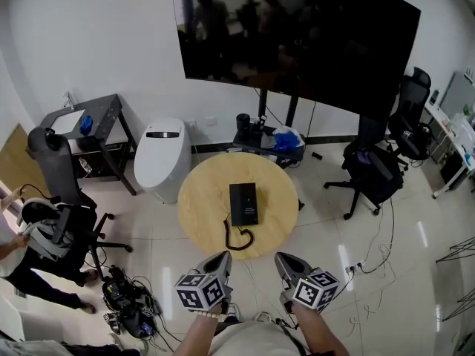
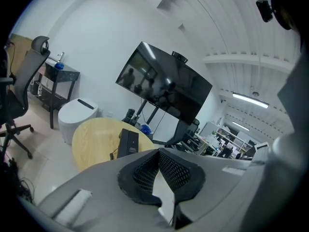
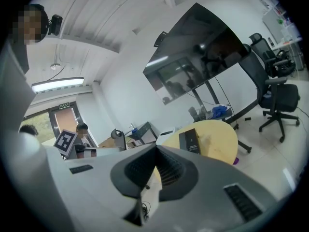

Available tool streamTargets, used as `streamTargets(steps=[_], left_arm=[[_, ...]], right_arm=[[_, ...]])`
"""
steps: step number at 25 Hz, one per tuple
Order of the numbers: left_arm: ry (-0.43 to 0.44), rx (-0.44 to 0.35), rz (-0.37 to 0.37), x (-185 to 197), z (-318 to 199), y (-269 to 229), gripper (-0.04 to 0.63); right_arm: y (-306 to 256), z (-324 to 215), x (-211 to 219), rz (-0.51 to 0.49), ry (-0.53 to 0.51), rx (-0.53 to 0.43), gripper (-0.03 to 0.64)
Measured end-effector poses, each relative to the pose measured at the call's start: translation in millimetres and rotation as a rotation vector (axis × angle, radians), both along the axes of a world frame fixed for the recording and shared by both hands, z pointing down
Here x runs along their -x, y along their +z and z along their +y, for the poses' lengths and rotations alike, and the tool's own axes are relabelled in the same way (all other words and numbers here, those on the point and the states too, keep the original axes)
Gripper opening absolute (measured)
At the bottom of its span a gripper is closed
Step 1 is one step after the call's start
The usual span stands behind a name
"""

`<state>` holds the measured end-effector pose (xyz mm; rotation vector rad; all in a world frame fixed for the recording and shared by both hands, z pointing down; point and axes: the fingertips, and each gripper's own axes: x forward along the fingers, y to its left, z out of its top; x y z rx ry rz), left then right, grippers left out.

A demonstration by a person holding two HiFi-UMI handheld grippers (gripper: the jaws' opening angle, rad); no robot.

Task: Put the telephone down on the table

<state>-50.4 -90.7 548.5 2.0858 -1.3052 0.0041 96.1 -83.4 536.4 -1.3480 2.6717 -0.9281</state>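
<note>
A black telephone lies flat on the round wooden table, its coiled cord curling toward the near edge. Both grippers hang in front of the table's near edge, short of the phone and touching nothing. My left gripper is shut and empty, and my right gripper is shut and empty too. In the left gripper view the pads meet at their tips, with the telephone beyond them on the table. The right gripper view shows the telephone on the table past the closed tips.
A white rounded appliance stands left of the table, a large dark screen on a stand behind it. Office chairs sit at right and left. Cables and gear lie on the floor; a person's arm shows at left.
</note>
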Motion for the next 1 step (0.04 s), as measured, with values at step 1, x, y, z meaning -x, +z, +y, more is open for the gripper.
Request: streamTargets(steps=[1], left_arm=[[-0.001, 0.002, 0.001, 0.3, -1.2, -0.1, 0.0]], right_arm=[[-0.3, -1.2, 0.9, -0.002, -0.002, 0.001, 0.003]])
